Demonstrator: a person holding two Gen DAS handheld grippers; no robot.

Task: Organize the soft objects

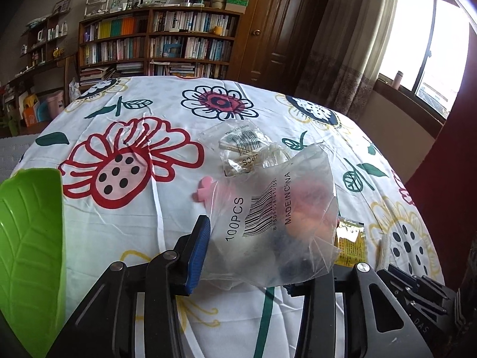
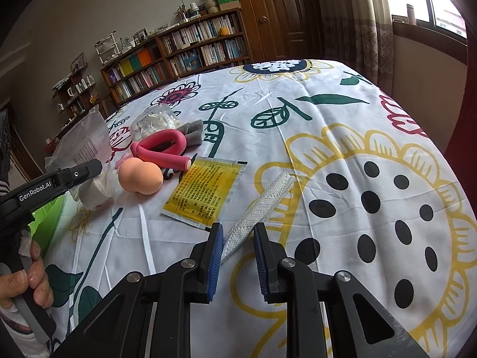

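We see the left tool (image 1: pixel 262 253) raised above the surface (image 2: pixel 328 125), its blue-padded fingers (image 1: pixel 198 256) closed on a clear plastic bag (image 1: pixel 277 217) printed "100PCS"; the far finger is hidden behind the bag. In the right wrist view a hand (image 2: pixel 21 280) grips that tool's handle at the left edge. Orange and dark shapes show blurred through the bag, and we cannot tell whether they lie in it or behind it.

The right tool (image 2: pixel 237 256) sits low over the flowered cloth, its jaws partly open on either side of the near end of a white mesh strip (image 2: pixel 262 205); we cannot tell whether the pads touch it.

A yellow sachet (image 2: pixel 205 191) lies just beside the strip. Farther off lie a peach makeup sponge (image 2: pixel 140 179), a pink foam curler (image 2: pixel 164 149), grey foam rollers (image 2: pixel 192 132) and a small bag of white pieces (image 2: pixel 155 120). A green leaf-shaped tray (image 1: pixel 29 238) sits at the left edge.
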